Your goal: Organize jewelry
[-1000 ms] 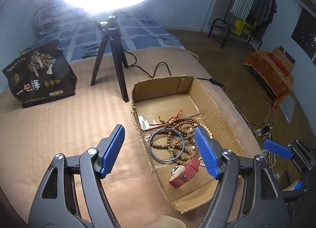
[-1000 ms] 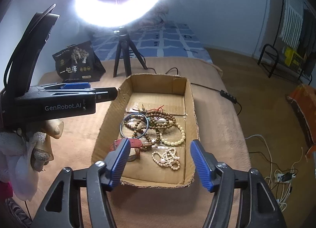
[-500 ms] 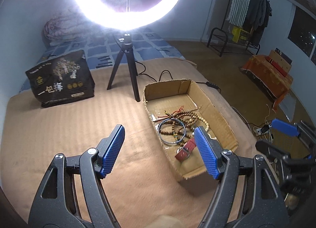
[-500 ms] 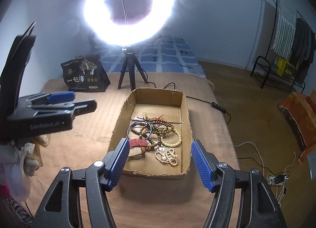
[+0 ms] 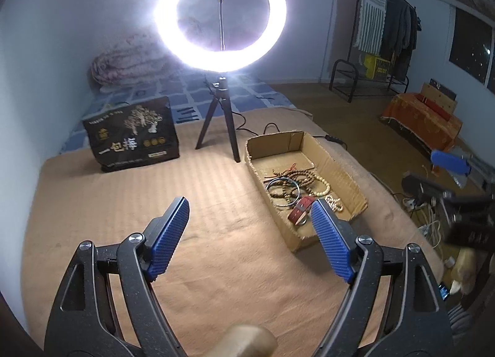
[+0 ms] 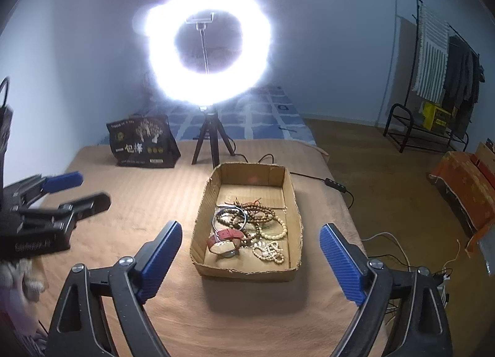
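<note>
Dim room with blue walls. A tan blanket [image 6: 130, 202] covers the bed, lit by a ring light [image 6: 207, 56] on a tripod at 12 o'clock. A black bag [image 6: 142, 143] sits at 11. A cardboard box [image 6: 295, 211] rests on the blanket dead center, with beads [image 6: 260, 216] and a red watch [image 6: 225, 241] piled inside. Left gripper [image 5: 250, 233] and right gripper [image 6: 250, 259] are both spread wide, holding nothing.

Rough corrugated cardboard box [image 6: 295, 202]; wooden beads [image 6: 258, 216], glossy pale beads [image 6: 272, 250], red leather-look watch strap [image 6: 229, 234]; ribbed tan cloth blanket [image 5: 154, 202]; ribbed blue rubbery pads [image 5: 168, 241] on matt black plastic; glossy black bag [image 5: 133, 137]
</note>
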`<action>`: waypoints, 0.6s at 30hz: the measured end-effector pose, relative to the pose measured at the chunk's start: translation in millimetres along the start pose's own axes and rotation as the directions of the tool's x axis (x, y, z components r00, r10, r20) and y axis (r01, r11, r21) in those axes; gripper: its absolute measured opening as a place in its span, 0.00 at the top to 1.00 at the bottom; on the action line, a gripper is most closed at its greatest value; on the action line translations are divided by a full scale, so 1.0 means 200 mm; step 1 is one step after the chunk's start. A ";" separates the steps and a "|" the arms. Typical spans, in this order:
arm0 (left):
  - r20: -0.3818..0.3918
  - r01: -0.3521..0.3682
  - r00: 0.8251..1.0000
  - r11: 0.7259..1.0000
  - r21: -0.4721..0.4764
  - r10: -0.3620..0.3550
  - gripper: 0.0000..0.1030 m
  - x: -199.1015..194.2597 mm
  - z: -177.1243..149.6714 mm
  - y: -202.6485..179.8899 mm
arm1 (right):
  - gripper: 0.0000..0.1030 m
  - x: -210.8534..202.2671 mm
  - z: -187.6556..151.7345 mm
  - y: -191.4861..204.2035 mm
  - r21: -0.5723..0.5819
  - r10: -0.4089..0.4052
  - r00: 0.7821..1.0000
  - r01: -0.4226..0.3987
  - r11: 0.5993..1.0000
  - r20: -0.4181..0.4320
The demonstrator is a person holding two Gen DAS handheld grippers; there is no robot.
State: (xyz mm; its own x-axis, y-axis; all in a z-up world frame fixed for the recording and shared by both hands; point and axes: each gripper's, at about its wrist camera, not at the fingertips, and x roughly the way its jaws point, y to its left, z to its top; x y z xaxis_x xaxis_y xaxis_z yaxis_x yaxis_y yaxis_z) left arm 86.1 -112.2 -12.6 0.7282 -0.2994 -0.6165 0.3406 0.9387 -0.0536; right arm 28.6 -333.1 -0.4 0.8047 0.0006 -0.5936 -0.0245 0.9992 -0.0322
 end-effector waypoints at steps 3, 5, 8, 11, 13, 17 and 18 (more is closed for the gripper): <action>0.012 -0.009 1.000 1.000 0.013 0.009 0.15 -0.05 -0.04 0.00 | 0.09 -0.03 -0.01 0.01 0.004 -0.013 1.000 0.013 1.000 0.018; 0.014 -0.002 1.000 1.000 0.008 0.002 0.08 -0.08 -0.06 0.00 | 0.09 -0.04 -0.01 0.02 0.000 -0.021 0.999 0.021 1.000 0.024; 0.006 0.007 1.000 1.000 -0.006 -0.007 0.06 -0.10 -0.09 0.00 | 0.00 -0.04 -0.03 0.03 -0.003 -0.041 0.999 0.041 0.999 0.030; -0.001 0.020 1.000 1.000 -0.015 -0.020 0.04 -0.11 -0.12 0.00 | 0.00 -0.05 -0.04 0.03 -0.002 -0.055 0.998 0.055 0.998 0.033; -0.010 0.021 1.000 1.000 -0.007 -0.021 0.04 -0.11 -0.14 -0.01 | 0.00 -0.06 -0.05 0.03 0.002 -0.057 0.998 0.057 0.998 0.029; -0.011 0.017 1.000 1.000 0.016 -0.016 0.03 -0.12 -0.17 -0.04 | 0.00 -0.06 -0.06 0.04 -0.009 -0.074 0.997 0.074 0.997 0.024; -0.012 0.015 1.000 1.000 0.018 -0.015 0.03 -0.12 -0.17 -0.04 | 0.00 -0.06 -0.07 0.04 -0.015 -0.075 0.997 0.076 0.997 0.022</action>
State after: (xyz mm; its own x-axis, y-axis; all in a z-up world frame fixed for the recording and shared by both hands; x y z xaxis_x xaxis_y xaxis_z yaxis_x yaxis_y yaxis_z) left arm 45.7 -107.7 -23.8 0.7161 -0.3113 -0.6247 0.3624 0.9308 -0.0485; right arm 11.4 -324.8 -4.6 0.8173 -0.0737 -0.5715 0.0277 0.9957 -0.0888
